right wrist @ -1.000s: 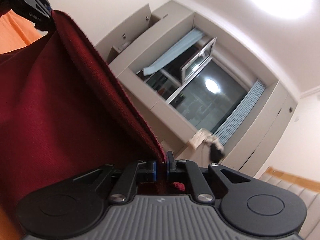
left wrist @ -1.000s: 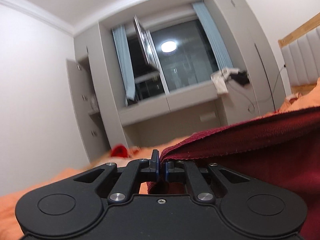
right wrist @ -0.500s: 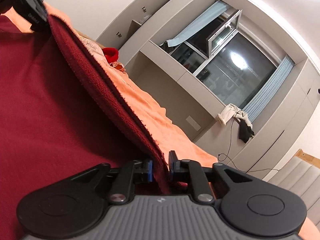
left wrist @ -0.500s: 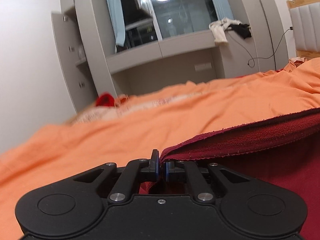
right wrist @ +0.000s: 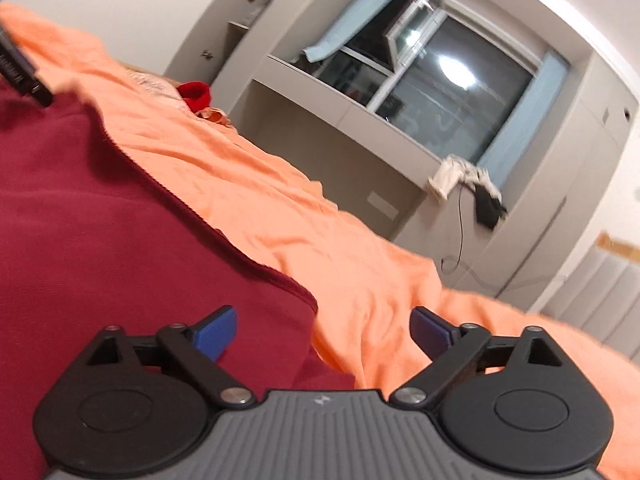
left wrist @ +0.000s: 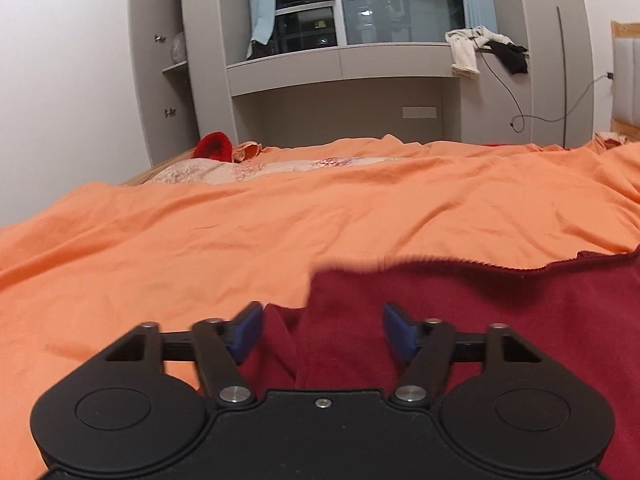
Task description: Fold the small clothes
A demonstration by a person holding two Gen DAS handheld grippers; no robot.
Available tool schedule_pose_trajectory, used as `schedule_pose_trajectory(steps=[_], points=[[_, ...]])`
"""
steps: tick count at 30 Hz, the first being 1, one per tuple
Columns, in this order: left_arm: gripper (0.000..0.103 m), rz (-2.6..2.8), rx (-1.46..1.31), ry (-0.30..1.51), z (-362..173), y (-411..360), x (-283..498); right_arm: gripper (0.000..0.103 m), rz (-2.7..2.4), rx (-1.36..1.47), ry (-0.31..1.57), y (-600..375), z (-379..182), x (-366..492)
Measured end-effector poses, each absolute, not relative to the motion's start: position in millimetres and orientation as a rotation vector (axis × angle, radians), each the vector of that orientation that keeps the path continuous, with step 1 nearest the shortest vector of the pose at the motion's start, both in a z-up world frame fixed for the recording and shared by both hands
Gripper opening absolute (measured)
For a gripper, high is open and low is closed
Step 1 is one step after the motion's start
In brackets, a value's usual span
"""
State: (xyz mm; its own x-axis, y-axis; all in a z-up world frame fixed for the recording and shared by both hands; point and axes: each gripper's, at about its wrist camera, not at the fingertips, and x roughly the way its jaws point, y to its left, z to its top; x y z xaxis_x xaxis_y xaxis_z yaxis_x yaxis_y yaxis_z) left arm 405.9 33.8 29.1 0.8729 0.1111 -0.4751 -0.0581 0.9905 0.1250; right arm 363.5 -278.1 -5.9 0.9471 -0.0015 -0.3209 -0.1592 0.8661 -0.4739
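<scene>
Lying flat on orange bedsheet (left wrist: 280,240): dark red garment (left wrist: 480,320). Left gripper (left wrist: 323,330) and right gripper (right wrist: 323,330): jaws spread wide, holding nothing.

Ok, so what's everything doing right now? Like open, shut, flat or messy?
left gripper: open, holding nothing.
right gripper: open, holding nothing.
dark red garment: let go, lying on the bed.
orange bedsheet: spread out, wrinkled.
window: one pane swung open.
cupboard door: open.

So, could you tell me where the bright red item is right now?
The bright red item lies at the far left end of the orange bedspread, beside the grey cabinet, in both views.
</scene>
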Motion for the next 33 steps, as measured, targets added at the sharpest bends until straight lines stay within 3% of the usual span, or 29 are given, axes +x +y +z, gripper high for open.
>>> schedule_pose_trajectory(steps=[6,12,15,19,25,33], points=[[0.083,0.122,0.087,0.518,24,43,404,0.102,0.039,-0.415,0.393,-298,-9,367],[0.084,0.128,0.000,0.531,25,56,405,0.102,0.024,-0.363,0.415,-310,-8,362],[0.097,0.123,-0.027,0.464,37,64,393,0.102,0.021,-0.349,0.410,-316,-4,359],[0.102,0.121,-0.043,0.396,52,85,375,0.103,0.009,-0.308,0.404,-322,1,355],[0.102,0.059,-0.159,0.389,51,132,358,0.103,0.015,-0.241,0.388,-334,5,345],[0.101,-0.082,-0.311,0.521,30,163,353,0.103,0.020,-0.180,0.366,-341,13,325]])
